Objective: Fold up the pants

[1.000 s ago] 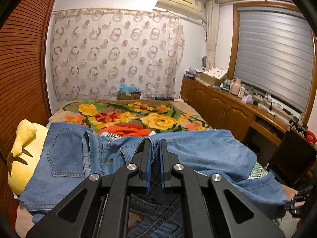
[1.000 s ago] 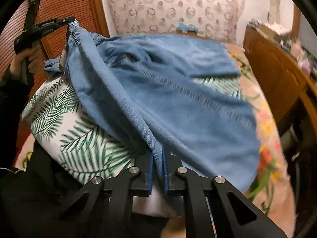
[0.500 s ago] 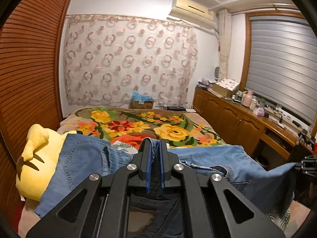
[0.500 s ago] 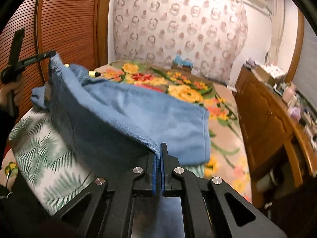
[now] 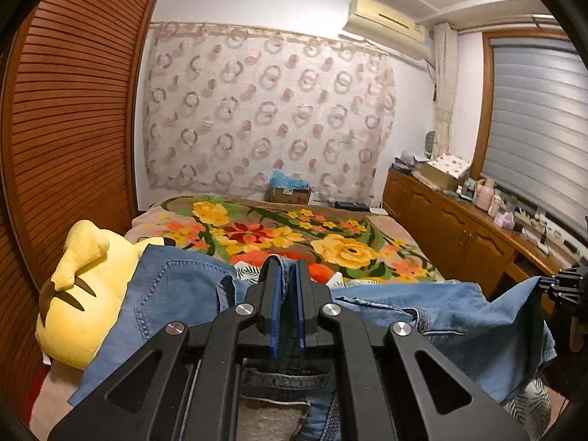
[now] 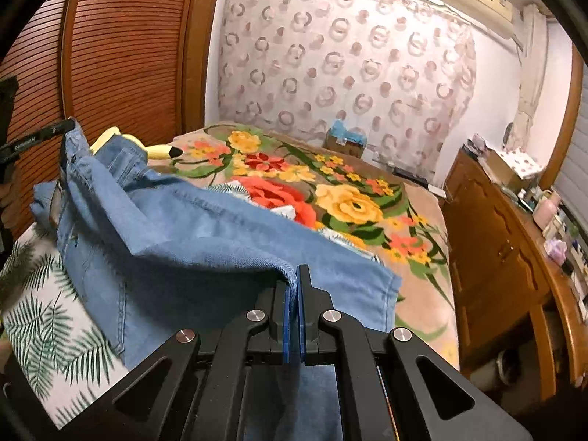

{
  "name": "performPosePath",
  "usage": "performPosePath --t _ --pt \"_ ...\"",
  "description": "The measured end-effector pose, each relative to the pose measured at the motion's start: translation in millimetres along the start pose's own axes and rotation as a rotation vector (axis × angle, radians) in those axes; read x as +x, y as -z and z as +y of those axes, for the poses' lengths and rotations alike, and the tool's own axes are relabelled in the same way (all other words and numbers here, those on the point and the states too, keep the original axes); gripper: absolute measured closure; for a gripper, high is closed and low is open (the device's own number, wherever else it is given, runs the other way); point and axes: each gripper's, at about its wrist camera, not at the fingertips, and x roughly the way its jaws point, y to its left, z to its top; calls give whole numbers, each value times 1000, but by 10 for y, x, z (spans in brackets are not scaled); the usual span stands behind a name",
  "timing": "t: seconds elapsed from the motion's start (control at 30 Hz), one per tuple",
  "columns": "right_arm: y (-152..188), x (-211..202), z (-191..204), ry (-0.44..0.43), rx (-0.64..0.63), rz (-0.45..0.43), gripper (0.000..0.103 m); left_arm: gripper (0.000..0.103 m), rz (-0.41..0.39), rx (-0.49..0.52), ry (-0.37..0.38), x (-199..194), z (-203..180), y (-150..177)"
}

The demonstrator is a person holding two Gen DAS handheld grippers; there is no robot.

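Note:
The pants are blue jeans (image 5: pixel 176 294), held up over a bed between the two grippers. My left gripper (image 5: pixel 286 270) is shut on the waistband, with denim pinched between its blue pads. My right gripper (image 6: pixel 293 275) is shut on a fold of a leg of the jeans (image 6: pixel 205 235). In the left wrist view the right gripper (image 5: pixel 566 283) shows at the far right edge, clamping the denim. The left gripper (image 6: pixel 70 125) appears at the upper left of the right wrist view, holding the waistband up. Cloth sags between them.
The bed has a floral blanket (image 5: pixel 330 235) and a leaf-print cover (image 6: pixel 40 316). A yellow plush toy (image 5: pixel 77 290) lies at the left by a wooden slatted wall (image 5: pixel 66 110). A wooden cabinet (image 5: pixel 459 231) with clutter runs along the right.
Both grippers have risen and spread the jeans wider. The right one lifted its fold up and away from the leaf-print cover, so the floral blanket now shows beyond it.

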Motion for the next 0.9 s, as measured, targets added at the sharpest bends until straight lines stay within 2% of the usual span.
performPosePath --t 0.2,0.47,0.67,0.9 --pt "-138 103 -94 26 24 -54 100 95 -14 -16 -20 123 84 -68" --pt "-214 561 19 42 -10 -75 100 95 26 -17 -63 472 240 -82" --pt "-217 968 53 52 -22 -47 100 95 70 -13 -84 708 340 -44" --pt "-26 1457 87 47 -23 38 100 95 142 7 -93 931 351 78"
